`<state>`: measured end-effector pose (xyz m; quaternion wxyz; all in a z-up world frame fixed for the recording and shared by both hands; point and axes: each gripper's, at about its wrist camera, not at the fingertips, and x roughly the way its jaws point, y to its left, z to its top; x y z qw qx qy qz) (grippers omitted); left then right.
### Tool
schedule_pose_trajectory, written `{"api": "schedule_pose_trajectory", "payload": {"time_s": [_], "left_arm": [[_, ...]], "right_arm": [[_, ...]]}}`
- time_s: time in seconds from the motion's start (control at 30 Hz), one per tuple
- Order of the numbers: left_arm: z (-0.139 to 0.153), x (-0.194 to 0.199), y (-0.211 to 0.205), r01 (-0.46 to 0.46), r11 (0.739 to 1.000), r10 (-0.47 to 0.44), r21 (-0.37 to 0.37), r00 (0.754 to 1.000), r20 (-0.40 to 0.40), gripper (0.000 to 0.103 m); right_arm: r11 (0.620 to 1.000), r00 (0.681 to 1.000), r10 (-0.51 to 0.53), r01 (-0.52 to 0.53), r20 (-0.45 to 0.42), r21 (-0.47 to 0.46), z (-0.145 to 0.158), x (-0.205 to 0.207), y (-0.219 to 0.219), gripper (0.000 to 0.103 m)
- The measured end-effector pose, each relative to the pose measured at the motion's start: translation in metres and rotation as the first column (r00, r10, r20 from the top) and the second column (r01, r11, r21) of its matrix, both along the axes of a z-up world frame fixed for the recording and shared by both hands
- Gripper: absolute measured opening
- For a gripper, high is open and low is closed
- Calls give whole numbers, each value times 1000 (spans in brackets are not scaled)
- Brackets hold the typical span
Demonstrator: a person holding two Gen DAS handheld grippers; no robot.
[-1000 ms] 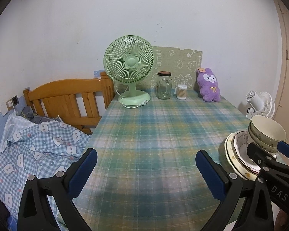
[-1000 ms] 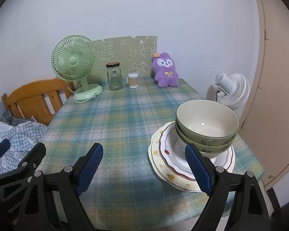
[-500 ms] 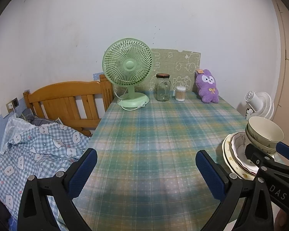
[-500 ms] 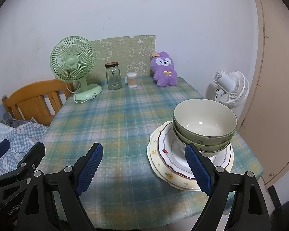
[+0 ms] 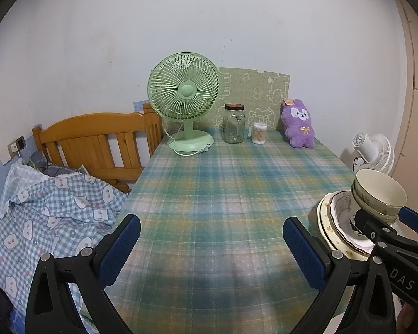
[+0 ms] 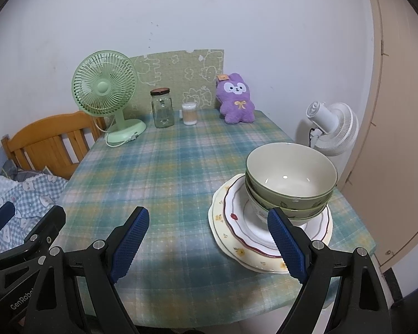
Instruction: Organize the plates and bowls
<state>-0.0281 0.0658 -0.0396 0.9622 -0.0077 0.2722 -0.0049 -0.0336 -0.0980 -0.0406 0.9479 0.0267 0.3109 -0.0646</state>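
Note:
A stack of nested green bowls (image 6: 291, 178) with cream insides stands on stacked flower-pattern plates (image 6: 237, 222) near the right front corner of the plaid table (image 6: 167, 172). My right gripper (image 6: 209, 228) is open above the front edge, with nothing between its blue pads. Its right finger (image 6: 285, 239) overlaps the near rim of the plates in the picture. My left gripper (image 5: 209, 239) is open too, over bare cloth to the left. In the left wrist view, the bowls (image 5: 379, 197) and plates (image 5: 328, 217) show at the far right, partly behind the other gripper.
Along the far wall stand a green desk fan (image 5: 184, 94), a glass jar (image 5: 233, 123), a cotton swab tub (image 5: 258, 133) and a purple plush (image 5: 298, 123). A wooden bed frame (image 5: 97, 142) with checked bedding borders the table's left. A white fan (image 6: 331, 128) stands beyond its right edge.

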Motion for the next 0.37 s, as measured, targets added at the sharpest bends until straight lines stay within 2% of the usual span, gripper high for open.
{"api": "schedule_pose_trajectory", "payload": {"time_s": [0.37], "left_arm": [[2,2,-5,7,1000,-7,-4,1000,-12,103]], "right_arm": [[1000,1000,-8,8,-17,1,0,0,-8,89]]}}
